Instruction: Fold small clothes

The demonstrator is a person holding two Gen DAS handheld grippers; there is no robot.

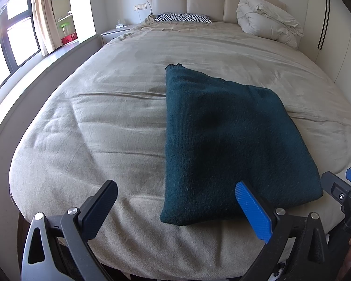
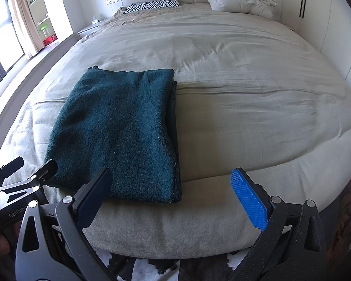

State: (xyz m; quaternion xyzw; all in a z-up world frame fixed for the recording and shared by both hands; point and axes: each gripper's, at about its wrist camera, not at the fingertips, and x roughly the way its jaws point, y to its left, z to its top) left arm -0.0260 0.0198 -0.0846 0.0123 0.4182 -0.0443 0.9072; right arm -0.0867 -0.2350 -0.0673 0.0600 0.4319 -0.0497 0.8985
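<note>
Both tools spread wide, holding nothing: left tool point(image 1: 175, 207) w/ black and blue fingers over the near bed edge, right tool point(image 2: 174, 194) likewise. Dark green knitted garment point(image 2: 119, 128), folded into a rectangle, lies flat on the beige bedsheet point(image 2: 245, 107) near the foot, between them.

We see a bed point(image 1: 119, 121) with a wrinkled beige cover. On it lie a folded dark green sweater point(image 1: 224, 145) near the foot, a zebra-print pillow point(image 1: 182, 17) and a bundled white duvet point(image 1: 266, 18) at the headboard.
</note>
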